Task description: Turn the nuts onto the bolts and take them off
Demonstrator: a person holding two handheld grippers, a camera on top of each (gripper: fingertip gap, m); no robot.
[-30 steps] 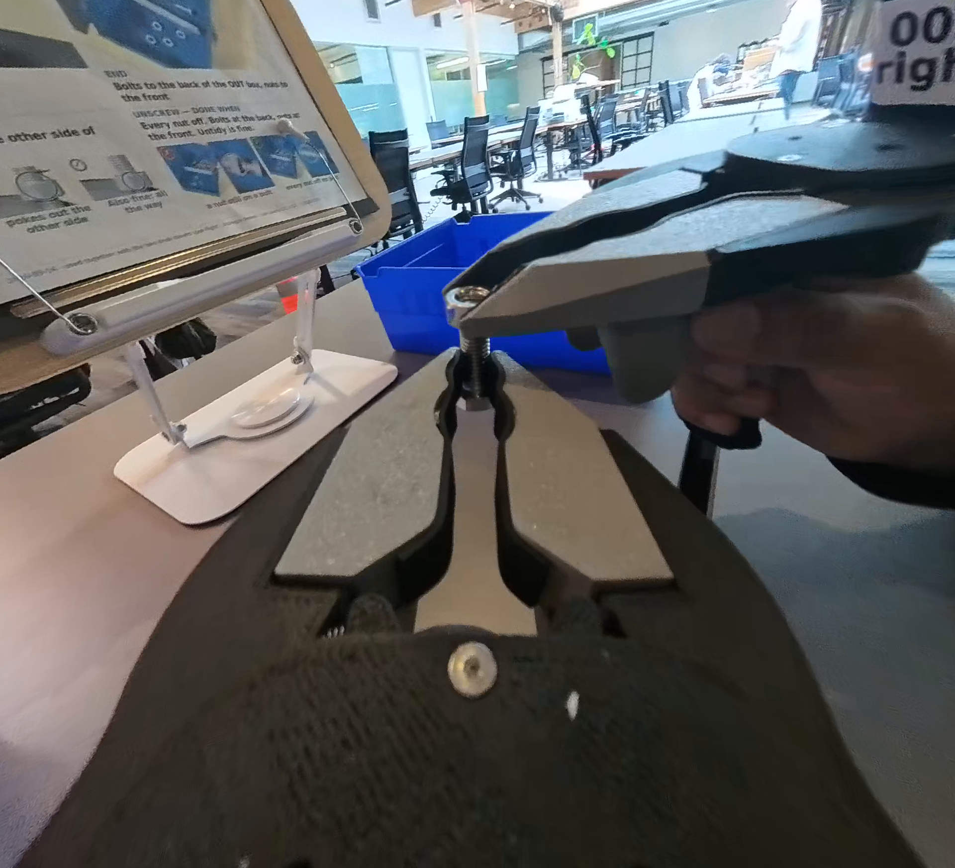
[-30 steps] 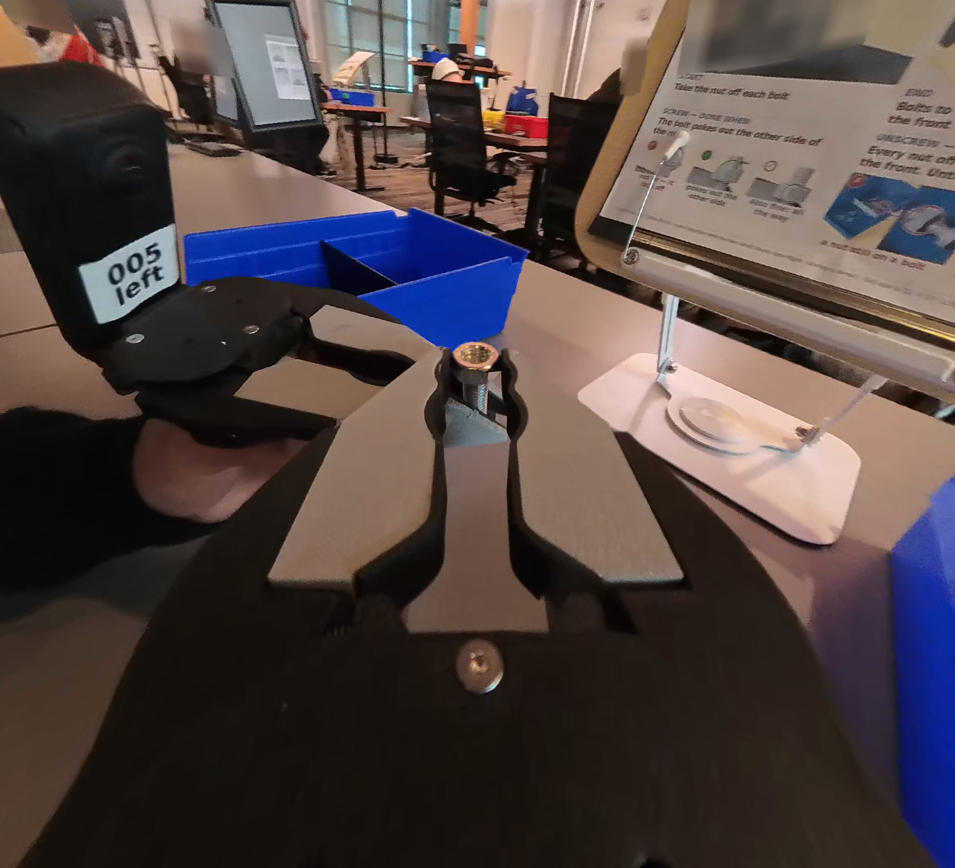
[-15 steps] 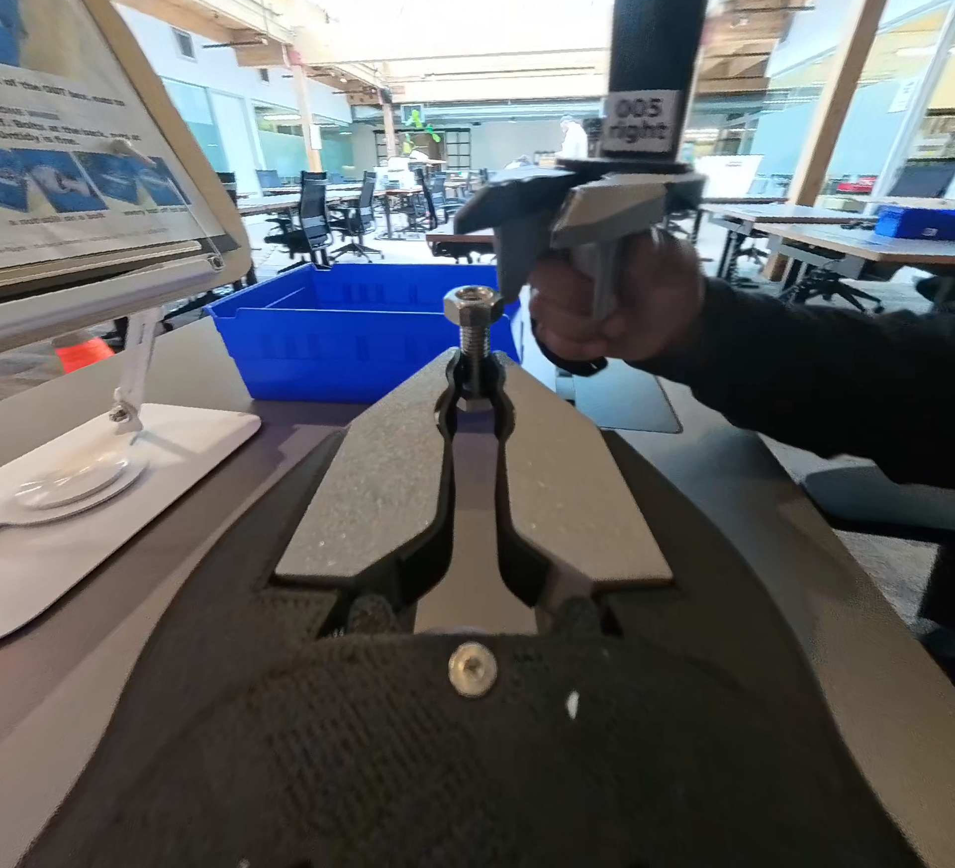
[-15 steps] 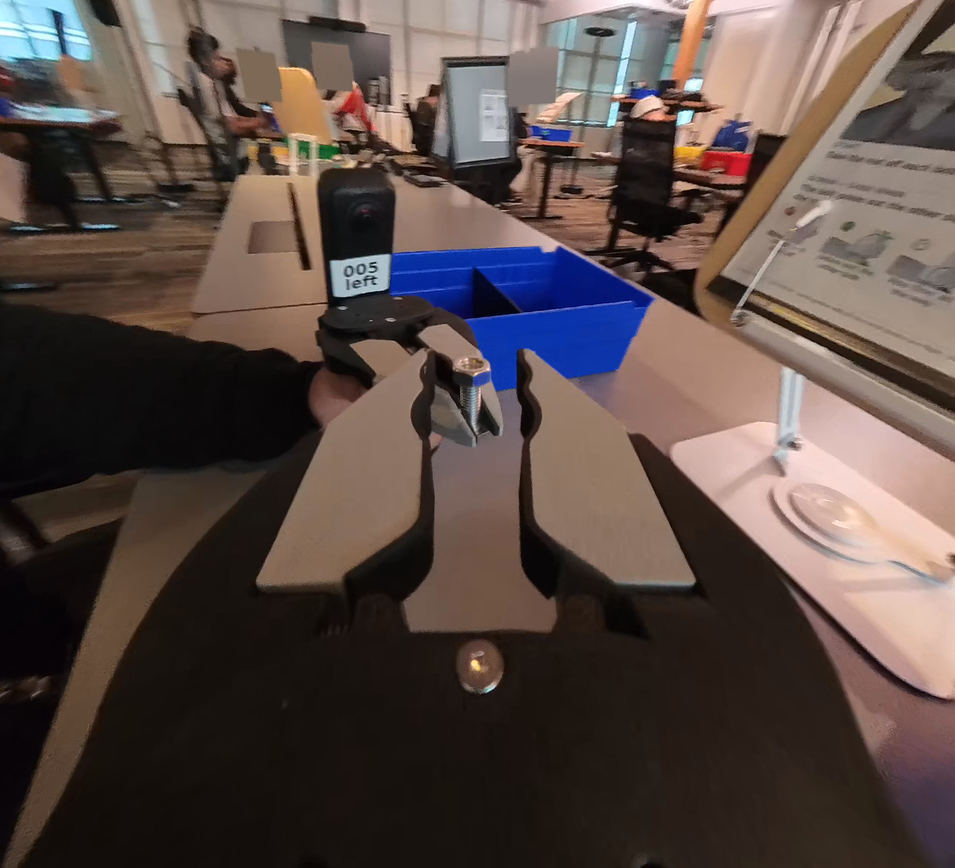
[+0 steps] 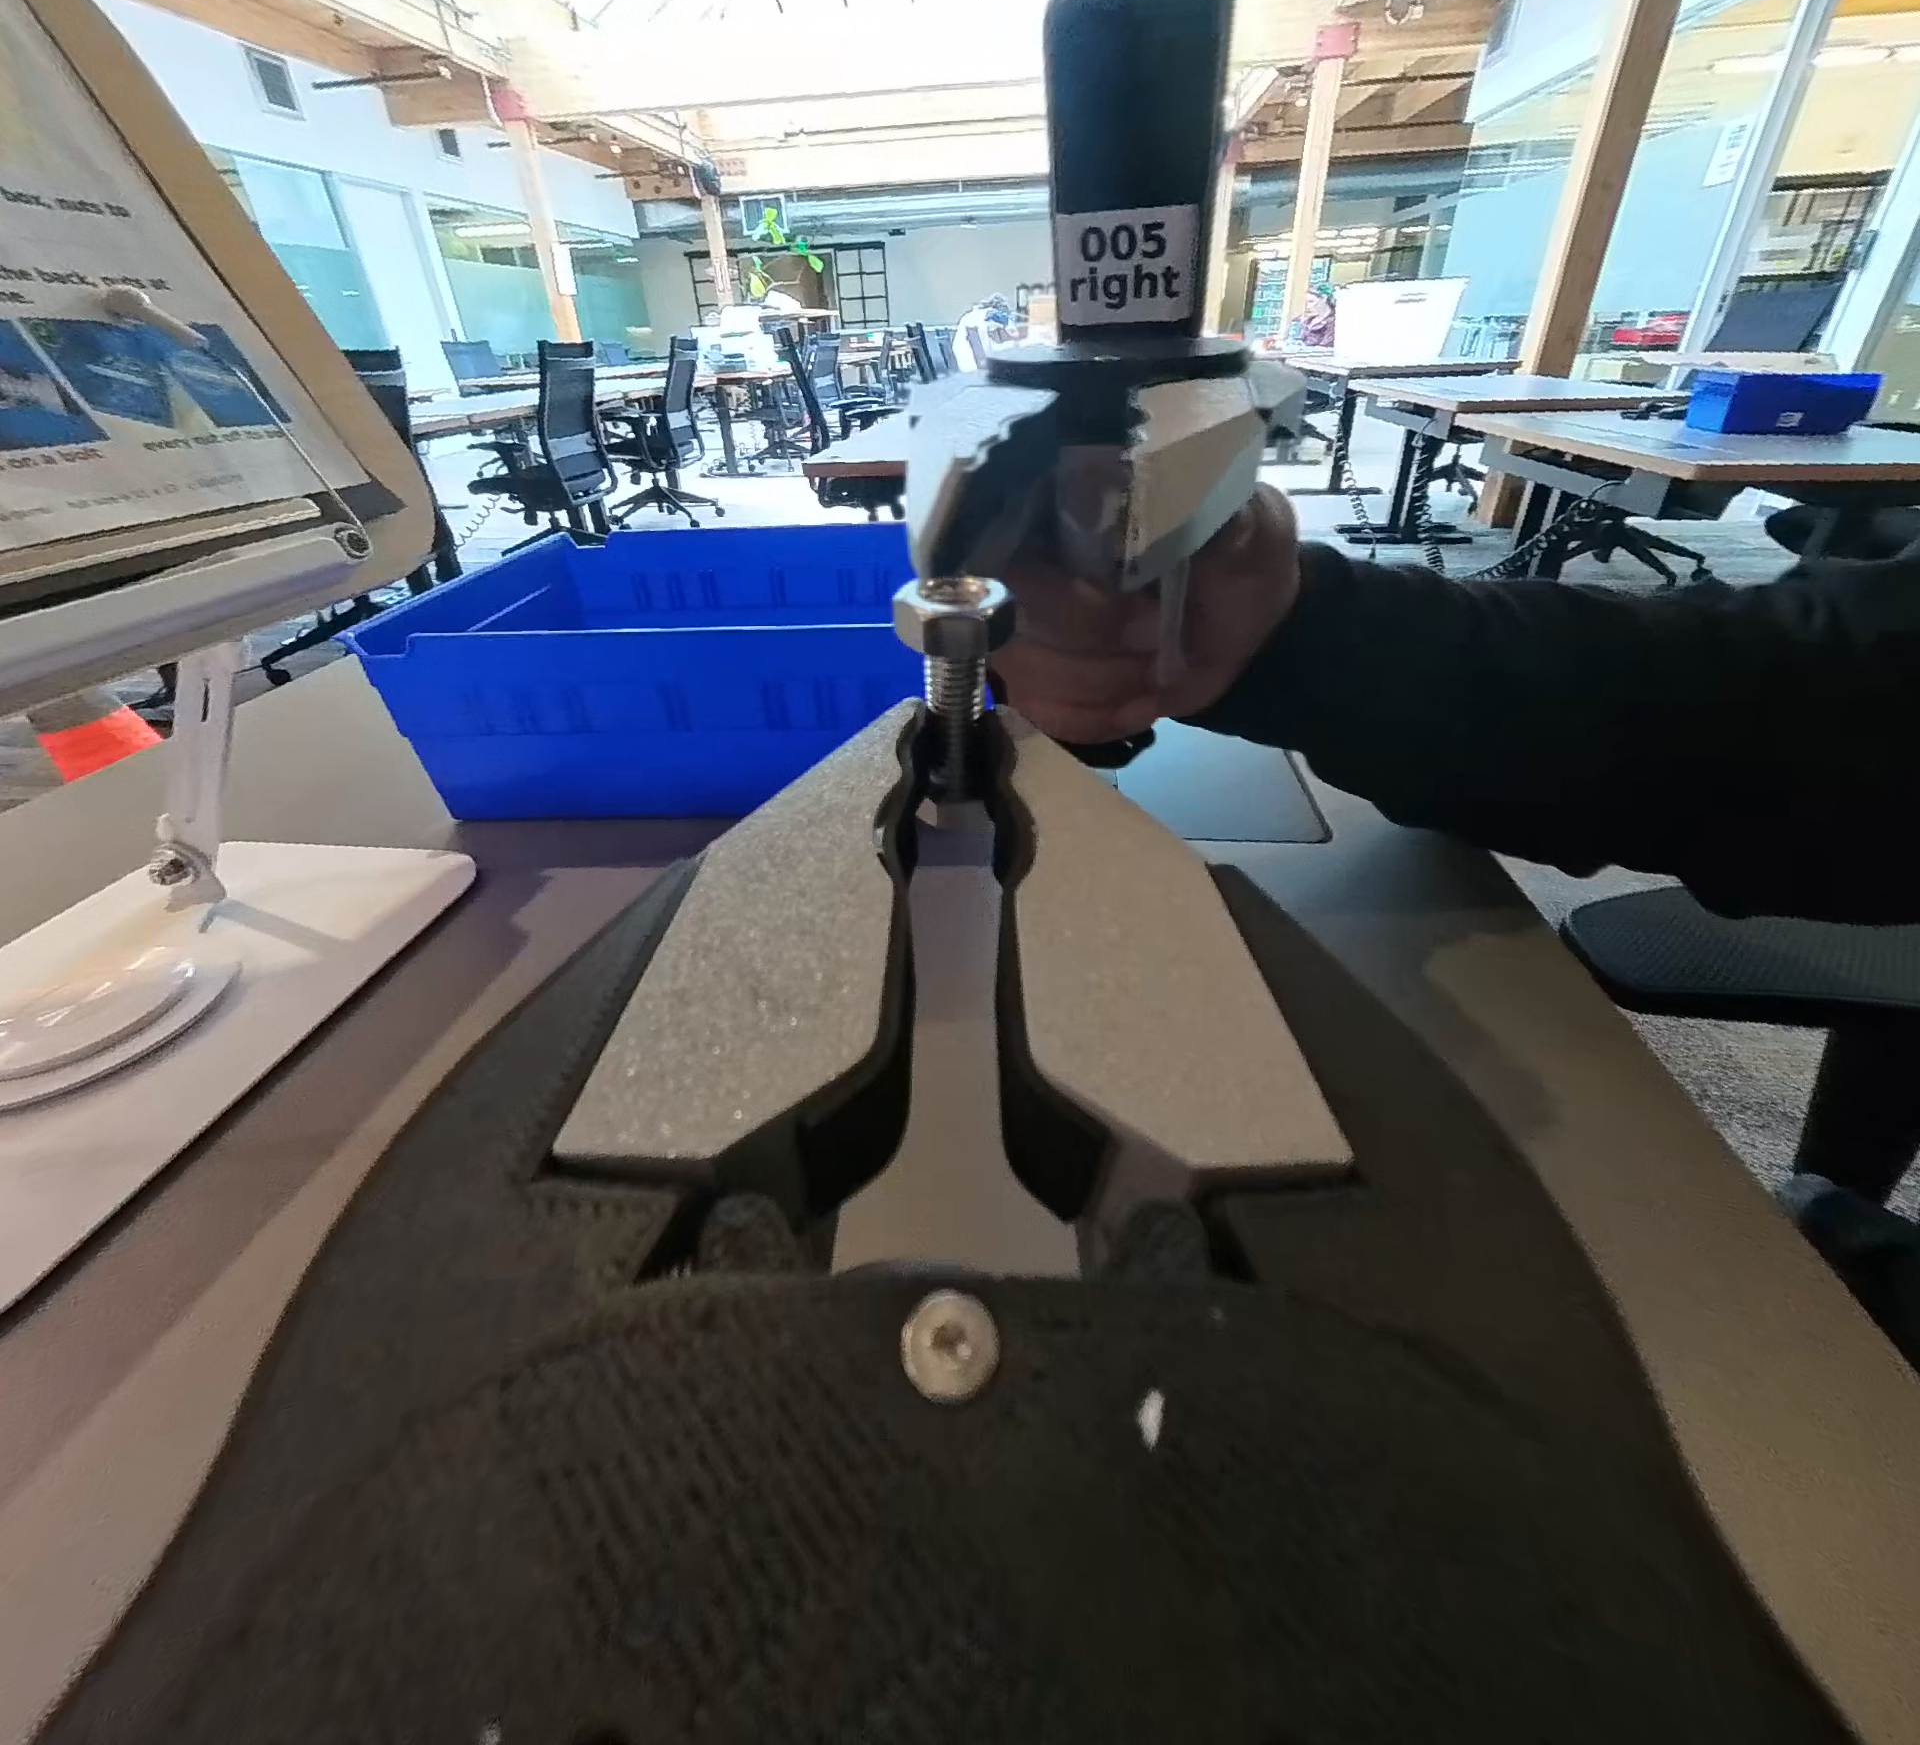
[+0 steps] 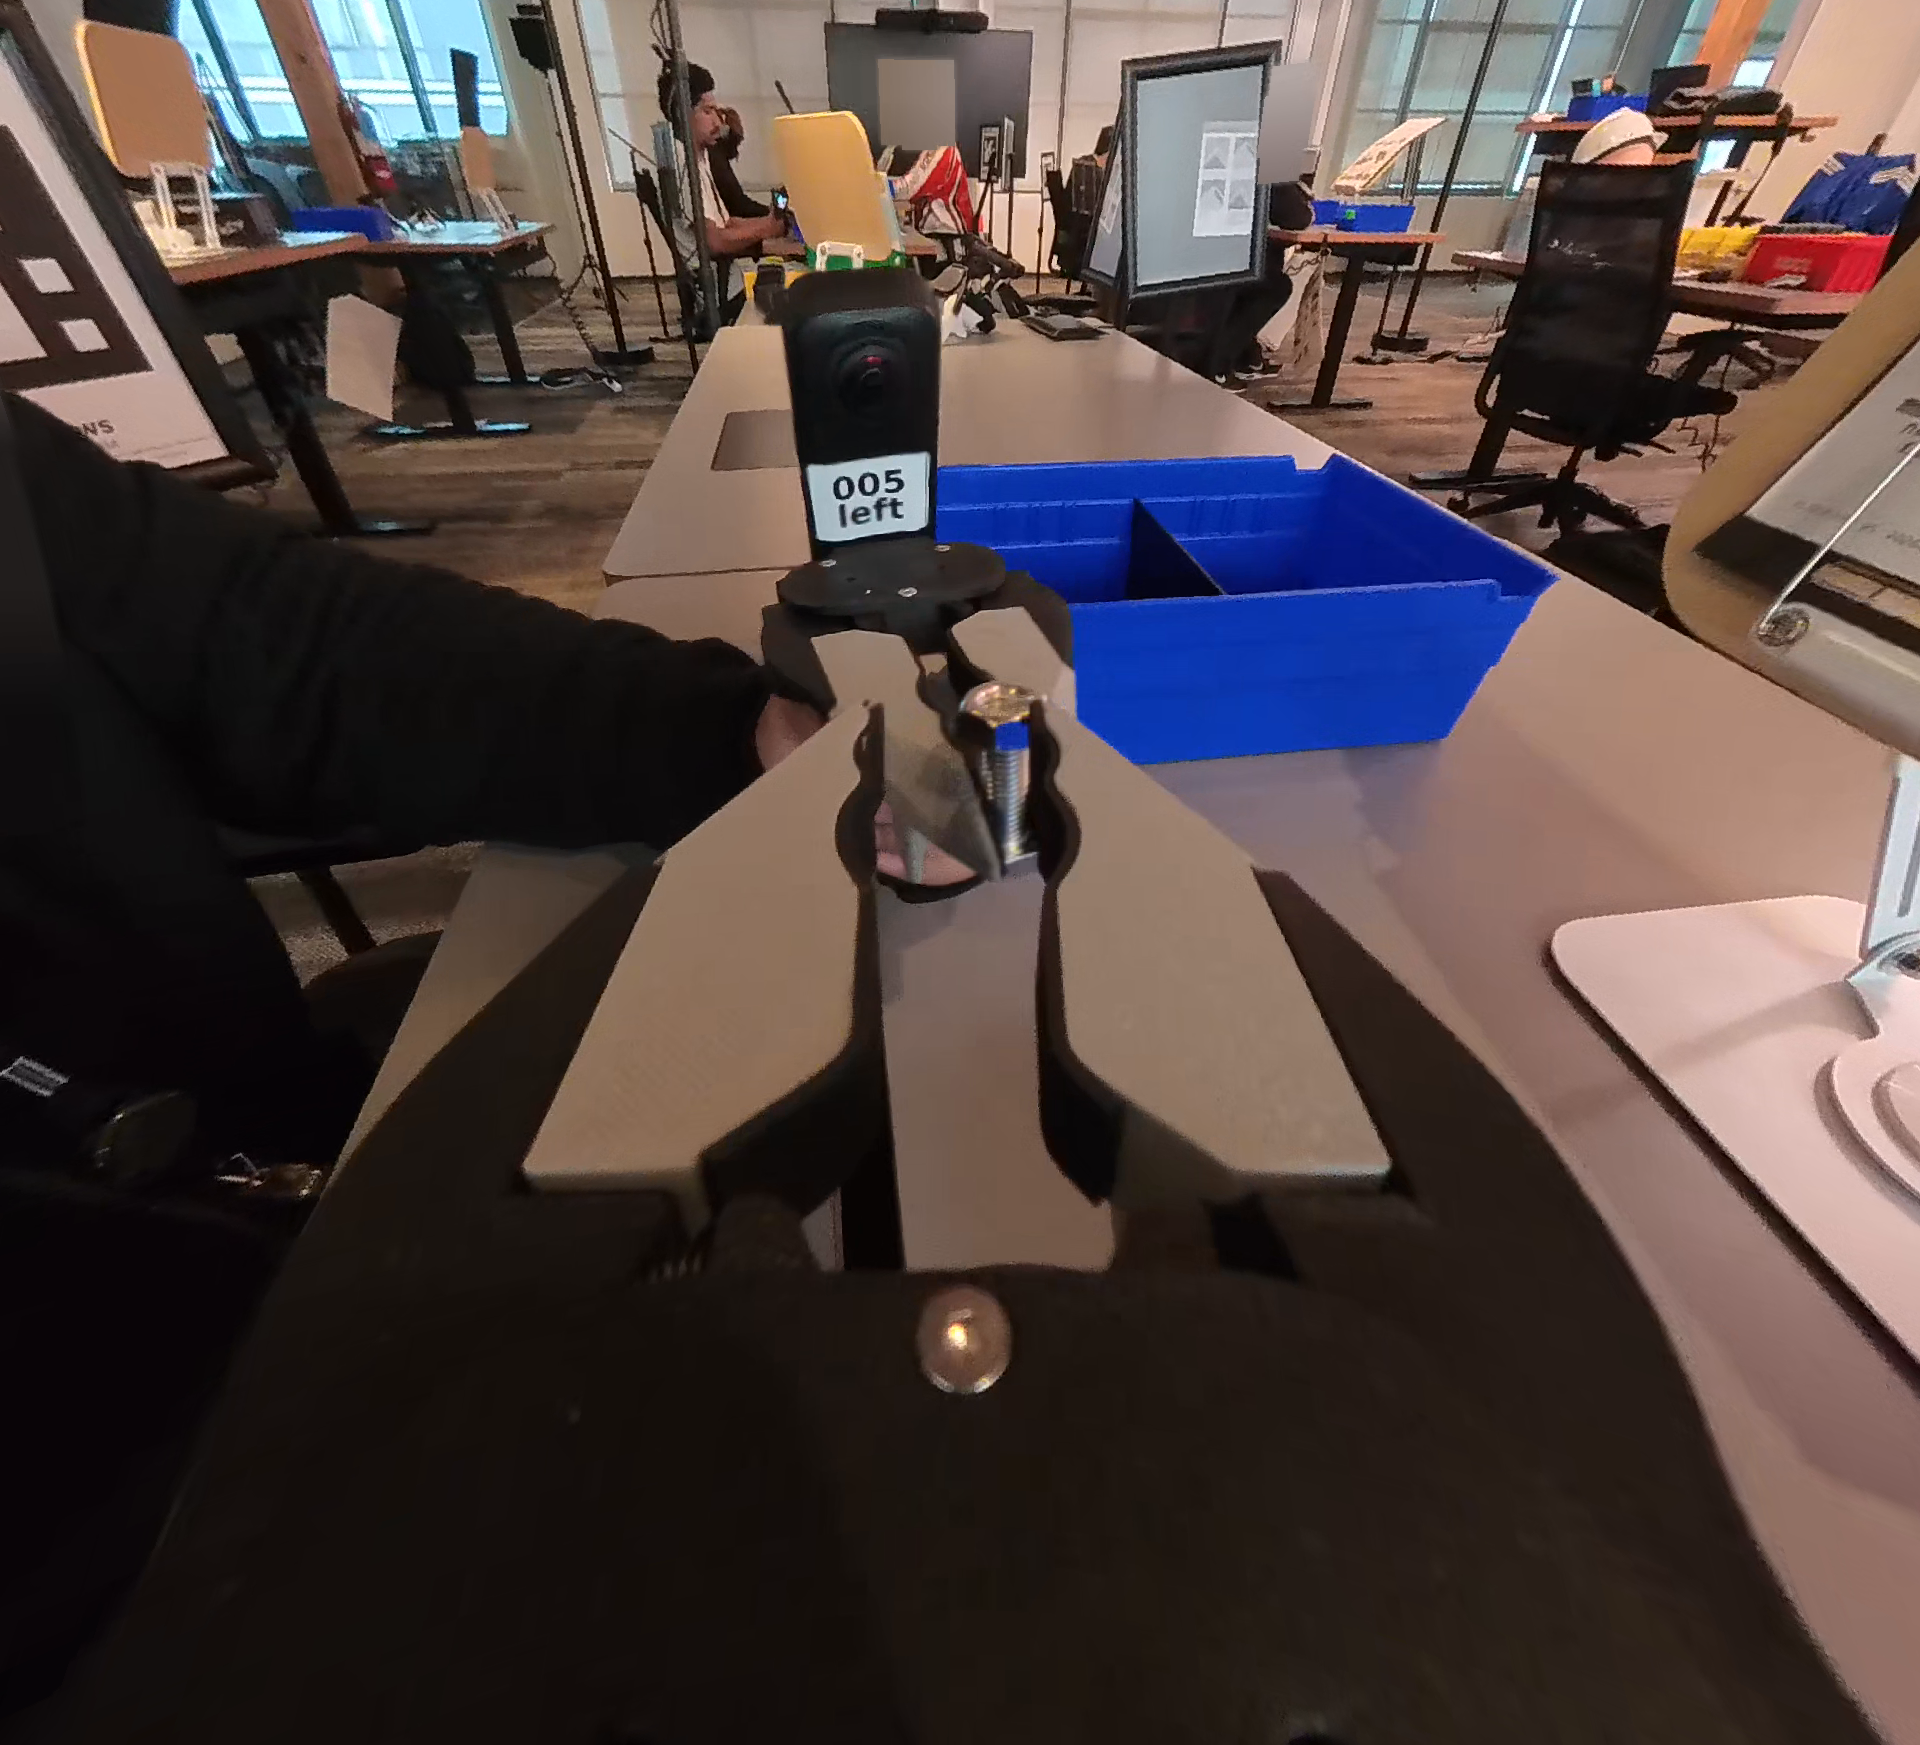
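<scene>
My left gripper [image 5: 954,786] is shut on the lower end of a steel bolt [image 5: 952,698] and holds it upright above the table. A hex nut [image 5: 954,615] sits at the top of the thread. My right gripper [image 6: 956,760] is open, with its fingertips on either side of the bolt [image 6: 1006,791]. The bolt stands close to its right finger [image 6: 1101,864]; I cannot tell if they touch. In the left wrist view the right gripper [image 5: 1039,542] faces me just behind the nut. The left gripper [image 6: 935,656] shows beyond the bolt in the right wrist view.
A blue divided bin [image 5: 665,656] [image 6: 1299,646] stands on the grey table [image 6: 1507,812] behind the grippers. An instruction-sheet stand [image 5: 156,448] with a white base [image 5: 260,916] [image 6: 1766,1020] is at the side. A dark sleeve [image 5: 1558,708] reaches in. Less than 4 cm separates the two grippers' tips. Between my left fingertips and the white base [image 6: 1766,1020] there is roughly 30 cm.
My right gripper let go of the nut, opened, drew back, swung round, and has come close again with its fingers either side of the bolt. The left gripper still holds the bolt.
</scene>
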